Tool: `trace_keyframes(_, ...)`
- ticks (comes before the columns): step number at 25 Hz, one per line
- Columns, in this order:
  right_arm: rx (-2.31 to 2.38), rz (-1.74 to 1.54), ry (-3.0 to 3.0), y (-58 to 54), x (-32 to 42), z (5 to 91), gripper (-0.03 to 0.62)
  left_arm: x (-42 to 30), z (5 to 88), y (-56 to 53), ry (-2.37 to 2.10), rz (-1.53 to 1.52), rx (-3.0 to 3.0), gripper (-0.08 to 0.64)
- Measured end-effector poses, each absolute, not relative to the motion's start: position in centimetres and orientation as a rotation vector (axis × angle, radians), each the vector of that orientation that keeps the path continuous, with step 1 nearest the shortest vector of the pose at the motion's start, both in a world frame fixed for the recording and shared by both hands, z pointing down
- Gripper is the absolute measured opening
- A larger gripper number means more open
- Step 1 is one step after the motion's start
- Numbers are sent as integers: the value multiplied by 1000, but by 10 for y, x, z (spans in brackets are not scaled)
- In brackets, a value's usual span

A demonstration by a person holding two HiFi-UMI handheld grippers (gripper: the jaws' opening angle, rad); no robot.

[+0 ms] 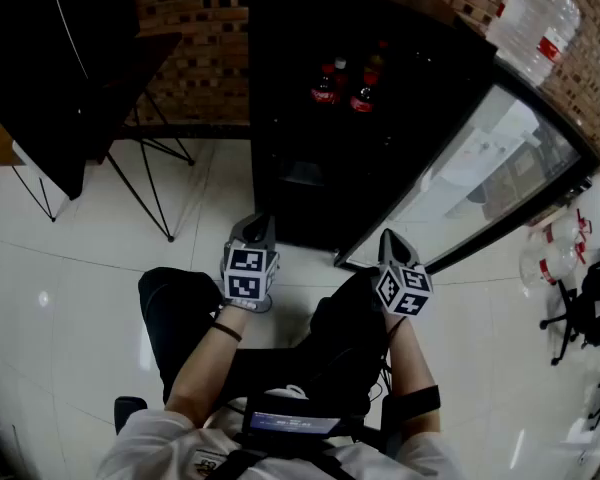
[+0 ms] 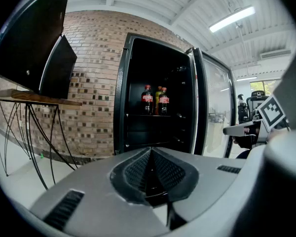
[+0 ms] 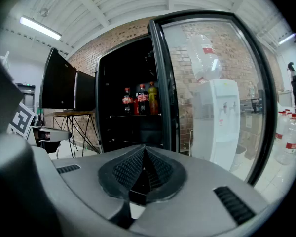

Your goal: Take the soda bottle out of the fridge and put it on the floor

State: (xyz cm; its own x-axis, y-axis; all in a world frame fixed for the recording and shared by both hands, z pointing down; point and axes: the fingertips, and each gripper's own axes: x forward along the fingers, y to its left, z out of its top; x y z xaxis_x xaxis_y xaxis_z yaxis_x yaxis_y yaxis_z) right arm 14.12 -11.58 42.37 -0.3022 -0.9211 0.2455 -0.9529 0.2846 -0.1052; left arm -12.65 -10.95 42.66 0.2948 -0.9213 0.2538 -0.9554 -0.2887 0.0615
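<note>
- Left gripper (image 2: 150, 151) and right gripper (image 3: 144, 149): jaws closed, nothing between them.
- Soda bottle (image 2: 147, 99) stands on a shelf (image 2: 153, 115) in the open fridge (image 2: 138, 132), well ahead of the fingers (image 2: 135, 171) and just beside other bottles (image 2: 163, 99).
- Spread one gripper's jaws before reaching in, and clamp the bottle body clear of its neighbours.
- The dark interior hides the bottle bases.

A dark soda bottle (image 2: 147, 100) with a red label is standing upright on a shelf (image 2: 153, 115) high inside the black fridge (image 2: 122, 98). A second bottle (image 2: 164, 101) like it is standing just beside it, a yellow bottle (image 2: 158, 97) showing between them. The fridge's glass door (image 1: 480, 168) is hanging wide open, and the glossy white floor (image 1: 80, 248) is stretching out in front.
</note>
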Motion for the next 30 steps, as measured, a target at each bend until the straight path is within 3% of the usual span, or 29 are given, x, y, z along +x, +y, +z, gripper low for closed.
trace_keyframes(24, 1755, 342, -2409, -111, 138, 423, 15, -110, 409, -131, -1711, 262, 2432, 0)
trace_keyframes(26, 1751, 338, -2410, -110, 138, 423, 15, -103, 392, -145, -1704, 240, 2469, 9)
trace_keyframes(28, 1755, 338, -2414, -111, 137, 424, 15, -95, 371, -164, -1696, 218, 2516, 85)
trace_keyframes(30, 1761, 338, -2417, -113, 137, 424, 15, -89, 345, -185, -1707, 200, 2566, 106)
